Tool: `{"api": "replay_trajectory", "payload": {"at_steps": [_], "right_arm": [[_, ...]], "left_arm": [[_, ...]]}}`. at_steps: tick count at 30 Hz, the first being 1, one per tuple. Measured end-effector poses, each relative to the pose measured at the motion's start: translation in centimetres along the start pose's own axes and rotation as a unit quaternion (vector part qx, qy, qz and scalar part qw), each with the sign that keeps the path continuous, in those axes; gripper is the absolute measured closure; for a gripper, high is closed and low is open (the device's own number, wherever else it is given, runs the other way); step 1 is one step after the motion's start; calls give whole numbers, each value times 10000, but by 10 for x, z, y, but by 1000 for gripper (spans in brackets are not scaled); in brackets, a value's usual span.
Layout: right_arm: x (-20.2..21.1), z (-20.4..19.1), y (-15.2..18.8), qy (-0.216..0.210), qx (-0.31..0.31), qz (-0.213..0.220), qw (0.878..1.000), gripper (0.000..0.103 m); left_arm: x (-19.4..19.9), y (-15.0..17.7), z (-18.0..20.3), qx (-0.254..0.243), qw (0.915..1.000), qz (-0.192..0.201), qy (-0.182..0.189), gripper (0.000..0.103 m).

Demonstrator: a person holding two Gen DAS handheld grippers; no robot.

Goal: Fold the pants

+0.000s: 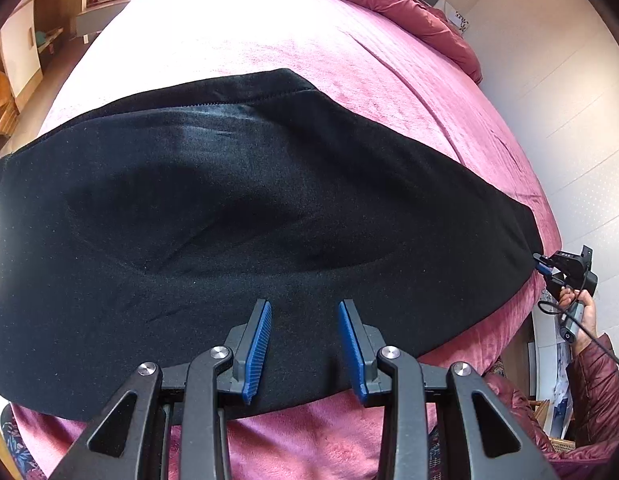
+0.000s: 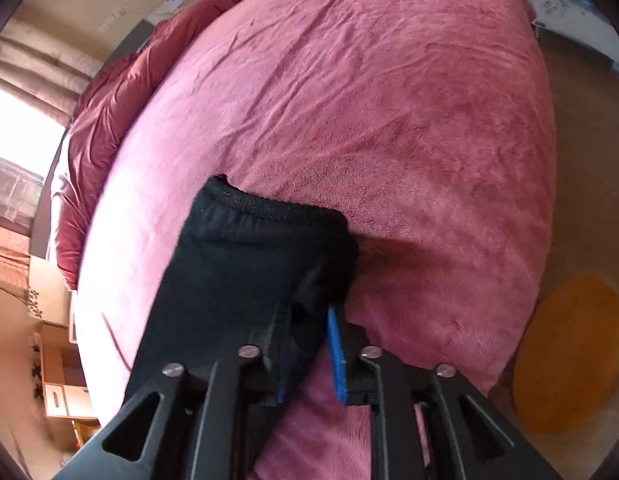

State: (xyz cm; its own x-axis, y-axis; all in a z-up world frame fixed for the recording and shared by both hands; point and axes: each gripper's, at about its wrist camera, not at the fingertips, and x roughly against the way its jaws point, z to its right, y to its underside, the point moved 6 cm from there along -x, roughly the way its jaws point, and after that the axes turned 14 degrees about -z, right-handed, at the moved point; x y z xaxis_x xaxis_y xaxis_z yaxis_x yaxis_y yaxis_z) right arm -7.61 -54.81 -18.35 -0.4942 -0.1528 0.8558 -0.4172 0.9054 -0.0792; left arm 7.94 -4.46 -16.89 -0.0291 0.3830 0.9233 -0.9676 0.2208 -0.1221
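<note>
Pants (image 1: 237,216) lie flat along the bed's (image 1: 349,64) near edge. Left gripper (image 1: 305,344) hovers part-open, empty; right gripper (image 2: 309,340) stands part-open around the cuff end. Pinch both layers before folding.

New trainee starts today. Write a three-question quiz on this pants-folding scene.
1. True or false: the pants lie on a pink blanket.
2. The left gripper is: A shut on cloth; B open above the pants; C out of view.
3. Which gripper is at the pants' elastic end?
Key: 1 true; 2 B; 3 the right gripper.
</note>
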Motion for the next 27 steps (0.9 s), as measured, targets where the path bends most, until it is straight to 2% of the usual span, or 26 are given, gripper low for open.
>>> {"api": "replay_trajectory", "payload": {"at_steps": [1, 3, 5, 7, 11, 13, 14, 15, 18, 21, 25, 27], "right_arm": [[6, 2, 5, -27, 21, 6, 10000, 75], [13, 1, 22, -316, 29, -151, 9994, 60], [13, -7, 42, -558, 192, -378, 9975, 55], [3, -14, 65, -835, 323, -680, 9937, 53], [-25, -30, 92, -1094, 380, -1051, 9877, 51], [-38, -35, 100, -1084, 316, -1121, 9873, 52], [-44, -39, 100, -1061, 323, -1120, 9875, 61], [-47, -40, 102, -975, 378, -1119, 9882, 82], [-40, -50, 105, -491, 829, -1016, 9901, 90], [-36, -44, 104, -92, 1073, -1019, 9890, 90], [-43, -39, 104, 11, 1083, -1111, 9879, 85], [-36, -39, 103, 5, 1066, -1184, 9872, 72]], "left_arm": [[0, 1, 0, -33, 10000, 28, -5, 68], [1, 1, 2, -144, 9999, 60, -68, 67], [0, 2, 6, -285, 9995, 96, -138, 67], [2, 3, 7, -415, 9989, 123, -170, 67], [0, 7, 11, -519, 9984, 101, -183, 67], [-3, 11, 11, -555, 9983, 85, -183, 67], [-4, 13, 10, -565, 9982, 72, -173, 67], [-4, 15, 9, -573, 9982, 48, -158, 67], [-8, 19, -2, -493, 9984, -117, -262, 67], [-13, 25, -11, -408, 9980, -226, -419, 67], [-15, 25, -15, -299, 9987, -242, -322, 67], [-7, 24, -17, -273, 9992, -92, -286, 67]]}}
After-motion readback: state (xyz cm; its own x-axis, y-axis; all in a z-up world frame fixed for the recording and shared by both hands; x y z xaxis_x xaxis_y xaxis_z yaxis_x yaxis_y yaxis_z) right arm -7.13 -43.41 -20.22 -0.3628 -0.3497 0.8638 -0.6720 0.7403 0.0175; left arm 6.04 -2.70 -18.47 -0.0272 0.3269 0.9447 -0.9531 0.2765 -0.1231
